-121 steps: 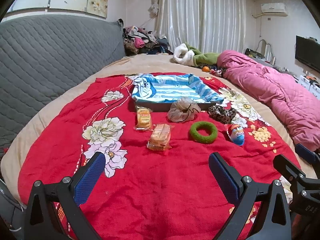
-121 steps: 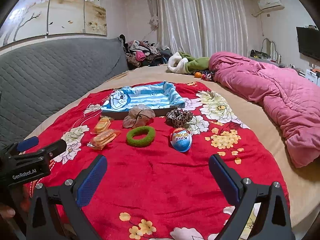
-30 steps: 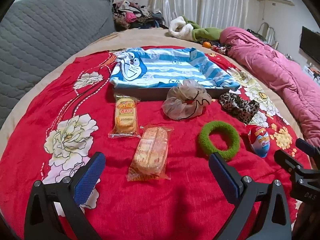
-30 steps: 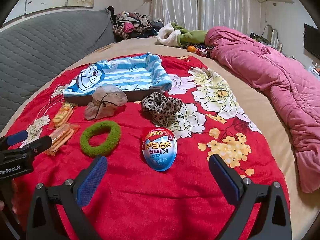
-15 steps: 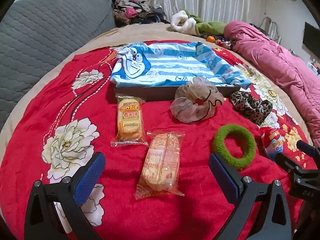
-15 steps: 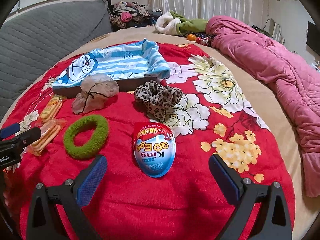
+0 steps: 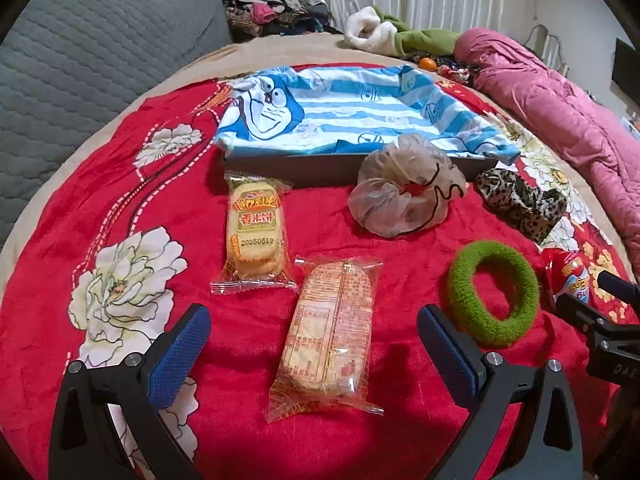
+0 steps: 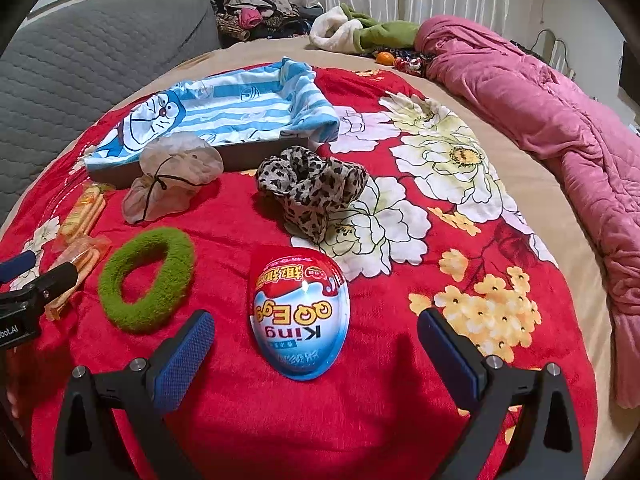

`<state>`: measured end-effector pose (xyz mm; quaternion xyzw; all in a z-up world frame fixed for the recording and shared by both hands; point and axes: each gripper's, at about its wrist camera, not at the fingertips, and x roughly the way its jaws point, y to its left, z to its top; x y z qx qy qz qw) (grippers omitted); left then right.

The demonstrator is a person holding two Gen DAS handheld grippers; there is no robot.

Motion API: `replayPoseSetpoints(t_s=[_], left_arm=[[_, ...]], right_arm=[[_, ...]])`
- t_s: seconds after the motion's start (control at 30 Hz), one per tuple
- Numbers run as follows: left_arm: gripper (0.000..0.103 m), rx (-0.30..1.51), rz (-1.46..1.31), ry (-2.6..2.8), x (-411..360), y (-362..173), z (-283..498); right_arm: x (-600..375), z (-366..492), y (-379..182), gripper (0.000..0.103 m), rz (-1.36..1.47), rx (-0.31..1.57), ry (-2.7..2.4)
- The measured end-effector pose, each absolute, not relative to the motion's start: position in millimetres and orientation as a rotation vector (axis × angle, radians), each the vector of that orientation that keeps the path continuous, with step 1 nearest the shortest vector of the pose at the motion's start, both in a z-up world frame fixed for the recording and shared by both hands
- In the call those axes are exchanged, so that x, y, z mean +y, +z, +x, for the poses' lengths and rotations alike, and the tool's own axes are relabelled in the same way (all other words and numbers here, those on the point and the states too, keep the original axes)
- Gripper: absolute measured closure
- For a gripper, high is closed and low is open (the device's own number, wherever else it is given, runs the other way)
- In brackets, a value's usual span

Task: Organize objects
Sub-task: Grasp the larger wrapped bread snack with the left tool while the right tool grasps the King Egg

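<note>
- Left gripper (image 7: 314, 338): jaws spread wide, holding nothing; it hovers low over the red floral blanket (image 7: 256, 432), straddling the nearer rice-cracker packet (image 7: 330, 332).
- Right gripper (image 8: 314, 338): jaws wide, nothing held; the King Egg toy capsule (image 8: 300, 312) lies between its fingers, apart from both pads.
- Nearer rice-cracker packet: flat, label side up, long axis running away from the left gripper with a slight tilt. The crinkly wrapper will likely slip, so the pinch should land across the narrow width at mid-length, pads level with the blanket.
- Second rice-cracker packet (image 7: 254, 228): just beyond and left of the first, near the tray's front wall.
- King Egg toy capsule: smooth, domed, lying on its flat side. It is probably best gripped across its widest part, low on the shell, or it may squirt forward.
- Green fluffy scrunchie (image 8: 146, 280): between the two grippers' targets, just beside the egg; the right gripper's left finger should stay off it while closing.
- Sheer beige scrunchie (image 7: 404, 192): resting against the tray's front wall.
- Leopard-print scrunchie (image 8: 314, 188): near the tray's right front corner.
- Tray lined with a Doraemon striped towel (image 7: 344, 112): at the blanket's far side, nothing visibly in it; judged the destination. No item is sorted yet.
- Caution: the soft blanket gives under pressure, so a pad pressed down may snag the pile.
</note>
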<state>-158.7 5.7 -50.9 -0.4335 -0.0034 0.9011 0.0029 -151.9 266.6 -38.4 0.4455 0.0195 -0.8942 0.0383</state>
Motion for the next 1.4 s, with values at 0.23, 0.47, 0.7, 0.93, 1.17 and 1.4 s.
replayPoseSetpoints(t_s=[0.23, 0.47, 0.7, 0.93, 1.17, 1.4], left_arm=[[0.018, -0.059, -1.405, 2.761, 3.8, -61.4, -165.8], [0.034, -0.085, -1.428, 2.719, 5.2, -69.2, -169.9], [0.049, -0.086, -1.414, 2.681, 8.7, -71.9, -175.3], [0.063, -0.070, -1.390, 2.670, 13.3, -71.0, -177.7], [0.063, -0.076, -1.355, 2.672, 14.0, -68.7, -174.9], [0.063, -0.056, -1.324, 2.705, 14.1, -62.2, -167.8]], right_arm=[[266.4, -159.9, -44.8, 0.001, 1.387, 0.061, -2.734], [262.6, -167.3, -50.7, 0.005, 1.404, 0.090, -2.726], [263.5, -174.6, -56.7, 0.019, 1.434, 0.067, -2.698], [261.7, -180.0, -56.9, 0.035, 1.433, 0.046, -2.678], [260.6, -178.0, -55.7, 0.048, 1.415, 0.024, -2.655], [264.1, -165.8, -49.2, 0.048, 1.384, -0.035, -2.649]])
